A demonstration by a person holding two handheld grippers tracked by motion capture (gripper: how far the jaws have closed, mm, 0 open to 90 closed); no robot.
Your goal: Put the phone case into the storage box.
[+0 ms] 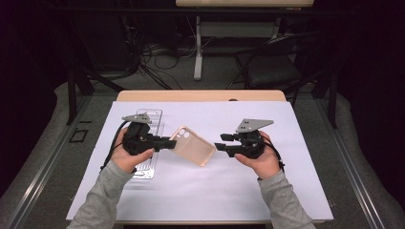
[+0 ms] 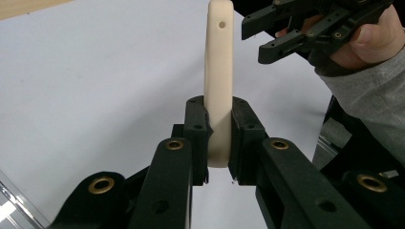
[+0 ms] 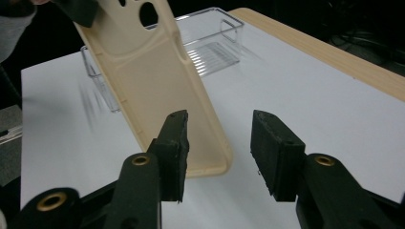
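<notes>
Above the table's (image 1: 286, 191) middle, the left gripper (image 1: 168, 142) clamps the phone case (image 1: 193, 146), whose long axis runs toward the right gripper's (image 1: 220, 143) parted jaws, just short of its free end.

A: The phone case (image 1: 192, 146) is a pale cream-beige all over, plain, with no pattern.

B: And the two grippers (image 1: 168, 142) (image 1: 220, 143)?

A: Black, with brass-coloured rivets (clearest in the gripper views) and a grey plate (image 1: 254, 125) on top.

B: The sheet (image 1: 286, 143) under them?

A: White with a faint lilac cast; the table edge (image 1: 200, 96) is light wood. The tray (image 3: 210, 43) is clear, with fine ribbed lines in its floor. Both sleeves (image 1: 102, 198) are heather grey.
</notes>
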